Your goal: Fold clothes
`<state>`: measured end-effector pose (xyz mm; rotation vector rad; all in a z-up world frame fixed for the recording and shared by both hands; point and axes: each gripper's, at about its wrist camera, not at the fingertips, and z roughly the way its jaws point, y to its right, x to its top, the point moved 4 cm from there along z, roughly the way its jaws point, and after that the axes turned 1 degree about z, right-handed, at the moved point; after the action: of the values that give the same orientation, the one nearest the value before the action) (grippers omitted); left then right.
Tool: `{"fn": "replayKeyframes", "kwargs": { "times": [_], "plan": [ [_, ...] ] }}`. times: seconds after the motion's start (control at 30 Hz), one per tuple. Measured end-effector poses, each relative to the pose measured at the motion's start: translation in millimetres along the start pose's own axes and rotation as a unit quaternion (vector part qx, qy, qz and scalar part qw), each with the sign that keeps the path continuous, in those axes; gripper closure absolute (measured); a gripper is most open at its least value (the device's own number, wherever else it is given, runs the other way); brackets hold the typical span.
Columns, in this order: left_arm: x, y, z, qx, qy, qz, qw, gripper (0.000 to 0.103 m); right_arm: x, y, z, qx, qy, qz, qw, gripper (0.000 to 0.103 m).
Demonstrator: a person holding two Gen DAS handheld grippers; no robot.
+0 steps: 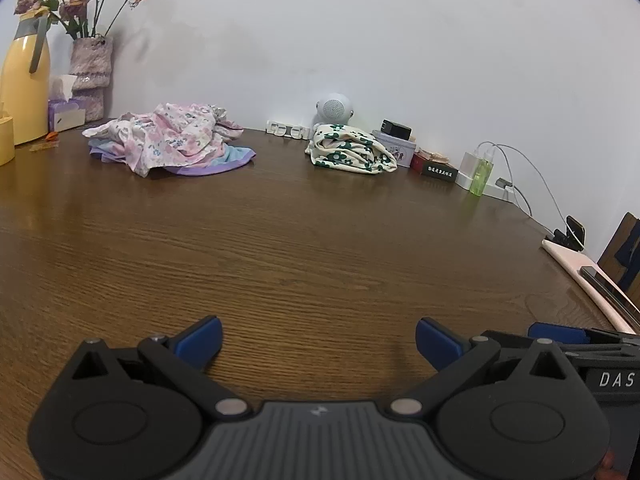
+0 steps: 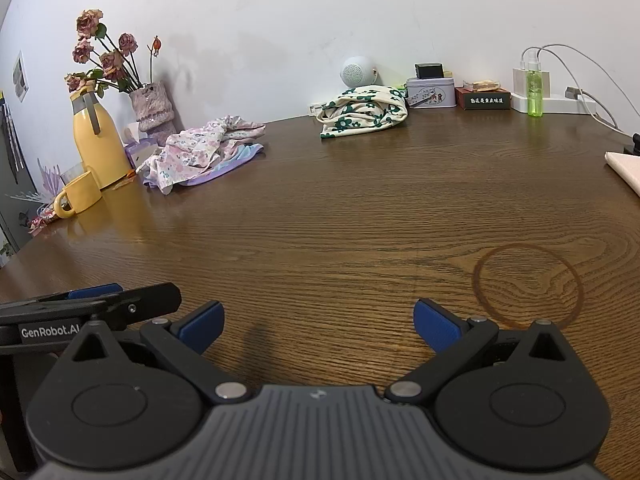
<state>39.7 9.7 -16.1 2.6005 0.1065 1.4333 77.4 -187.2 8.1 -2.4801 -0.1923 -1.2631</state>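
A crumpled pile of pink floral clothes (image 1: 172, 142) lies on a purple and blue garment at the far left of the wooden table (image 1: 304, 240); it also shows in the right wrist view (image 2: 200, 152). A folded cream cloth with green flowers (image 1: 352, 150) sits at the far middle by the wall, and shows in the right wrist view (image 2: 364, 114). My left gripper (image 1: 318, 340) is open and empty, low over the near table. My right gripper (image 2: 318, 324) is open and empty beside it, well short of both cloths.
A yellow jug (image 2: 98, 144), yellow mug (image 2: 80, 198), flower vase (image 2: 154, 106) and tissue box stand far left. A white speaker (image 2: 356, 72), tins, green spray bottle (image 2: 534, 88) and charger with cables line the wall. A pink pad (image 1: 580, 268) lies at the right edge.
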Motion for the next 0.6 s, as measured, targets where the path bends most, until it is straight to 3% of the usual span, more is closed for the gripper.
{"fn": "replayKeyframes", "kwargs": {
  "times": [0.6],
  "plan": [
    [-0.7, 0.3, 0.1, -0.003, 0.001, 0.004, 1.0000, 0.000, 0.6, 0.8, -0.1, 0.002, 0.001, 0.001, 1.000, 0.001]
  ]
}}
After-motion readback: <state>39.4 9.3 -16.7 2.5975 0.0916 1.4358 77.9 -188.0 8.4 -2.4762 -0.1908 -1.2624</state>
